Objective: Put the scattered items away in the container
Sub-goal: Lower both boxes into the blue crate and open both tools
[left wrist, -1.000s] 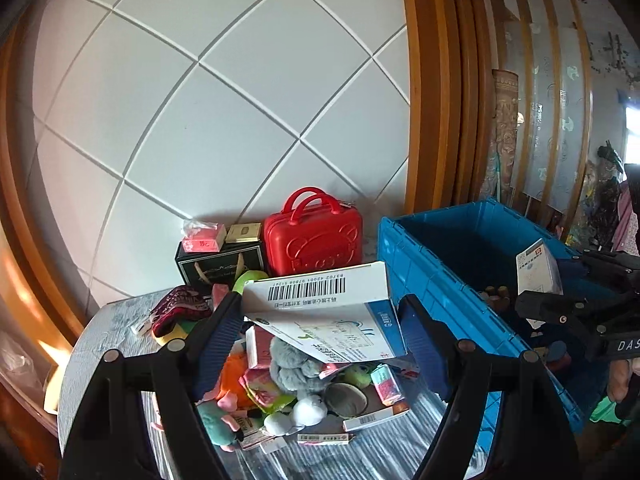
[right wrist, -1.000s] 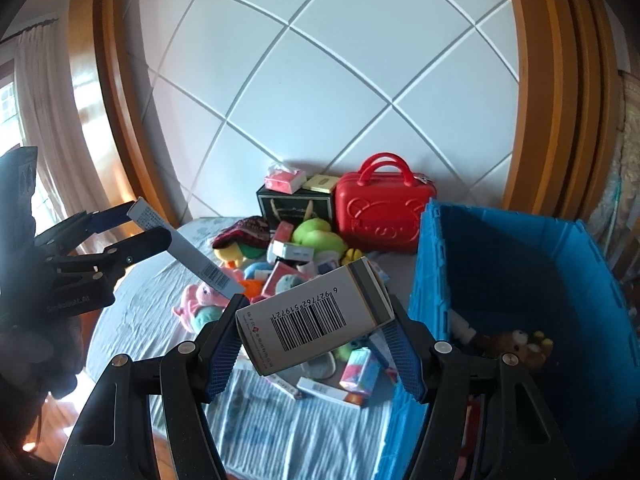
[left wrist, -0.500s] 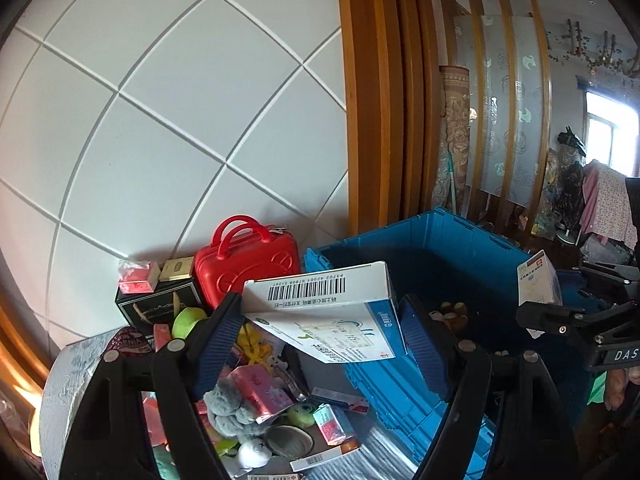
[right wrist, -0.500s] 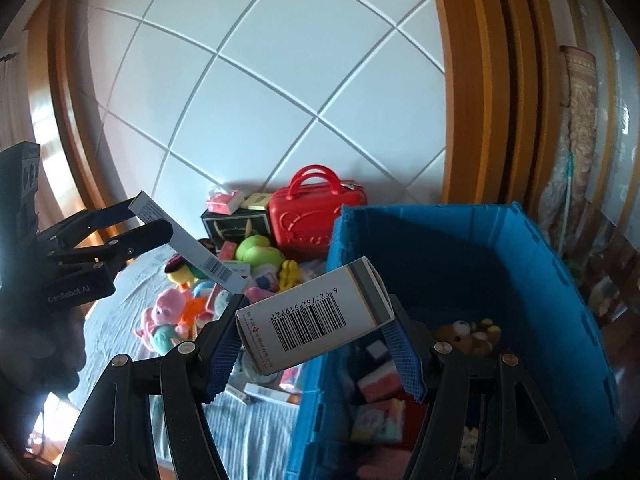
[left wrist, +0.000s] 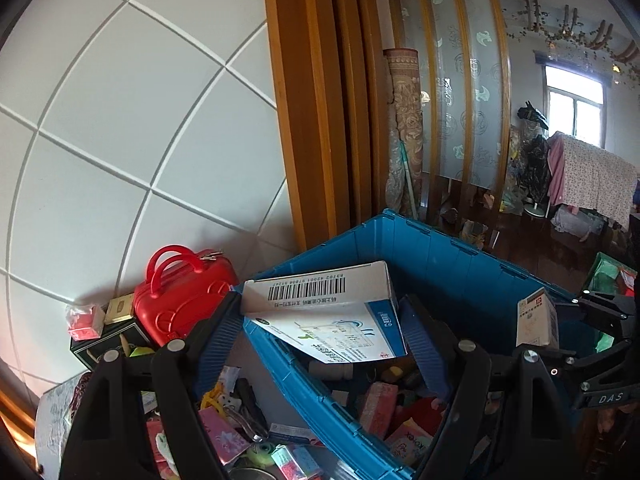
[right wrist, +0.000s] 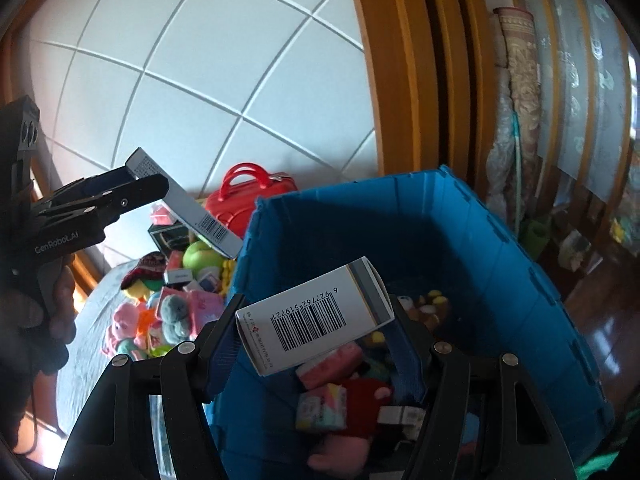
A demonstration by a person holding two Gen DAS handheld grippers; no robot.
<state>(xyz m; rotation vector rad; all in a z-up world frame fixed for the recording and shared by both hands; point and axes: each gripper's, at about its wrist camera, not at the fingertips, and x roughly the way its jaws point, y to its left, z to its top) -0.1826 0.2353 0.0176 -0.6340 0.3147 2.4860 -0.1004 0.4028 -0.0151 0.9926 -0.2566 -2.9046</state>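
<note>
The left gripper (left wrist: pixel 324 320) was clamped on a flat white cardboard box with a blue stripe and a barcode (left wrist: pixel 328 312), its two blue ribbed pads pressed against the box's short ends, and the box hung tilted over the near corner of the deep blue plastic crate (left wrist: pixel 452 264). The right gripper (right wrist: pixel 316 324) was likewise closed on a smaller white and grey carton with a printed barcode (right wrist: pixel 316 320), held slanted above the crate's open interior. In the left wrist view the right gripper appeared at the right edge over the crate's far side, with its carton standing up between the fingers. In the right wrist view the left gripper came in from the left, gripped by a person's hand (right wrist: pixel 60 304), with its box end on as a thin slab just beside the crate's rim. Inside the crate lay a jumble of soft toys and small packets, among them a pink packet (right wrist: pixel 332 364) and a pastel packet (right wrist: pixel 320 408). On the round table with a pale patterned cover (right wrist: pixel 92 320) to the left of the crate, scattered items were heaped: a pink plush toy (right wrist: pixel 120 320), a grey plush toy (right wrist: pixel 174 316) and a green apple-like ball (right wrist: pixel 200 254). A glossy red toy suitcase with a looped handle (left wrist: pixel 180 300) stood against the white panelled wall (left wrist: pixel 120 120), next to a black box (left wrist: pixel 104 344).
</note>
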